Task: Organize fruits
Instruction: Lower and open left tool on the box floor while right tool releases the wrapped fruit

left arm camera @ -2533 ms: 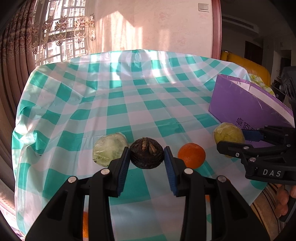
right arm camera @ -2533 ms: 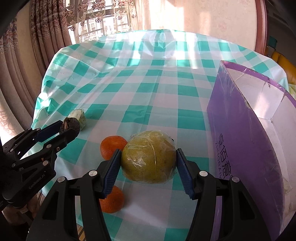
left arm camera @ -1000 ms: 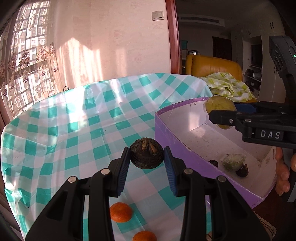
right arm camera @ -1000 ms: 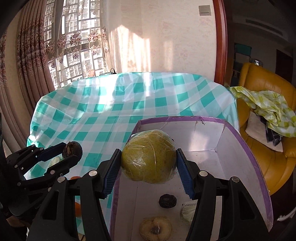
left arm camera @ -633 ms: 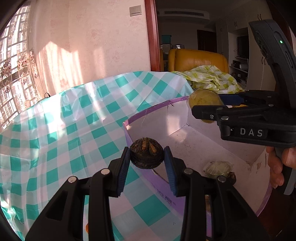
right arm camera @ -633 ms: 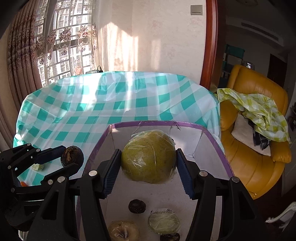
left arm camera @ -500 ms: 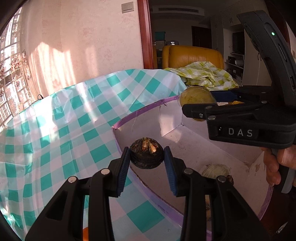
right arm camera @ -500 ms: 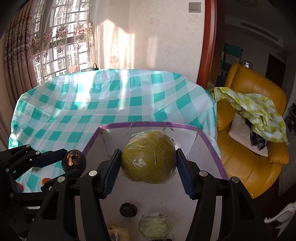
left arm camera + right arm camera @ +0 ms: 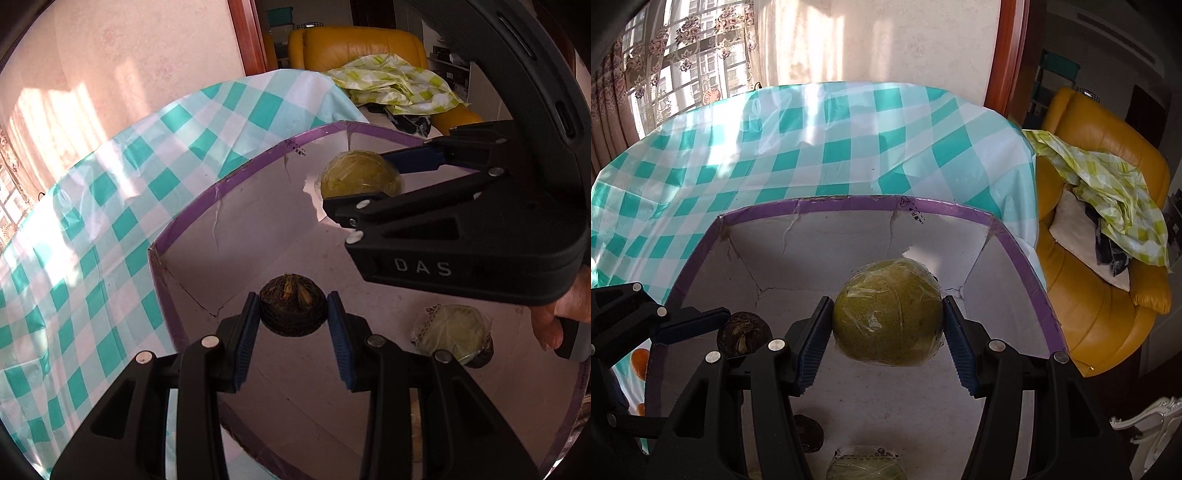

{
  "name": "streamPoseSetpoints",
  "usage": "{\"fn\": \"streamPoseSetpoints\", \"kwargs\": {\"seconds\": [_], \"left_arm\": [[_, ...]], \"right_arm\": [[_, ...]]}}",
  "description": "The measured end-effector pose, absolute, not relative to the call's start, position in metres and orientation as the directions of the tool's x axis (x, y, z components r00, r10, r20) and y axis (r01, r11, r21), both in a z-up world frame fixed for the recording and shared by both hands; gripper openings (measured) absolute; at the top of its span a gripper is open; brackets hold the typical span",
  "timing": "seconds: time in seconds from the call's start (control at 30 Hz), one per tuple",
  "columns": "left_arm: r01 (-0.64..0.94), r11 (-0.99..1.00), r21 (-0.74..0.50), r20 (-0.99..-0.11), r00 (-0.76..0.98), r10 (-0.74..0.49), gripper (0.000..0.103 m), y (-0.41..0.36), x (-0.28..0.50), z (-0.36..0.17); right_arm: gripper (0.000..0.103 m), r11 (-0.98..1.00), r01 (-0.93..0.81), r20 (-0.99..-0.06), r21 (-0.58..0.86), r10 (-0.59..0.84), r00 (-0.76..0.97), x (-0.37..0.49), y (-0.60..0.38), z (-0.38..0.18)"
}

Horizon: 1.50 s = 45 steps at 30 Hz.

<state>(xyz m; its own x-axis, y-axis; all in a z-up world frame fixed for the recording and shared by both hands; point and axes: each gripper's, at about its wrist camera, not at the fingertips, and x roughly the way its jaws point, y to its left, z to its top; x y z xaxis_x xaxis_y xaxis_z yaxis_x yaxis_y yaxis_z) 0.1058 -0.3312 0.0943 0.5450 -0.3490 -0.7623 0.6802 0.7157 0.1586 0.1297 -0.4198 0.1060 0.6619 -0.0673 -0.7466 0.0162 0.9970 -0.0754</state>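
Above the floor of the purple-rimmed box (image 9: 1027,258), a wrapped green fruit (image 9: 888,312) hangs clamped between the blue pads of the right gripper (image 9: 886,332). Just to its left, the left gripper (image 9: 293,325) grips a dark brown round fruit (image 9: 293,309) over the same box. Below lies a wrapped pale green fruit (image 9: 451,333) beside a dark one. The box sits on a teal checked tablecloth (image 9: 827,147).

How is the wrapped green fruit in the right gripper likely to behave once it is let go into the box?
The green fruit is round, so it would probably roll across the flat floor of the box until a wall or another fruit stops it. Its glossy plastic wrap looks slippery, so the right gripper may hold it less surely. It looks fairly heavy for its size.
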Motion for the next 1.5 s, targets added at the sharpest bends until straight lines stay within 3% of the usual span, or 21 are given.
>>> {"fn": "streamPoseSetpoints", "kwargs": {"seconds": [0.3, 0.47, 0.7, 1.0, 1.5], "left_arm": [[0.667, 0.725, 0.171, -0.848, 0.474, -0.236, 0.038, -0.351, 0.133, 0.084], [0.703, 0.645, 0.3, -0.847, 0.507, -0.158, 0.038, -0.369, 0.129, 0.073], [0.716, 0.594, 0.368, -0.859, 0.506, -0.079, 0.038, -0.386, 0.13, 0.055], [0.769, 0.597, 0.227, -0.926, 0.361, -0.113, 0.038, -0.381, 0.143, 0.045], [0.769, 0.616, 0.171, -0.945, 0.305, -0.119, 0.039, -0.372, 0.163, 0.043]], "right_arm": [[0.058, 0.996, 0.025, -0.826, -0.08, -0.08, 0.557, 0.154, -0.434, 0.074], [0.058, 0.997, 0.032, -0.867, -0.063, -0.071, 0.492, 0.162, -0.439, 0.057], [0.058, 0.996, 0.033, -0.899, -0.078, -0.085, 0.429, 0.162, -0.439, 0.04], [0.058, 0.996, 0.016, -0.922, -0.093, -0.092, 0.377, 0.161, -0.434, 0.025], [0.059, 0.995, 0.015, -0.926, -0.103, -0.101, 0.362, 0.166, -0.428, 0.022]]}}
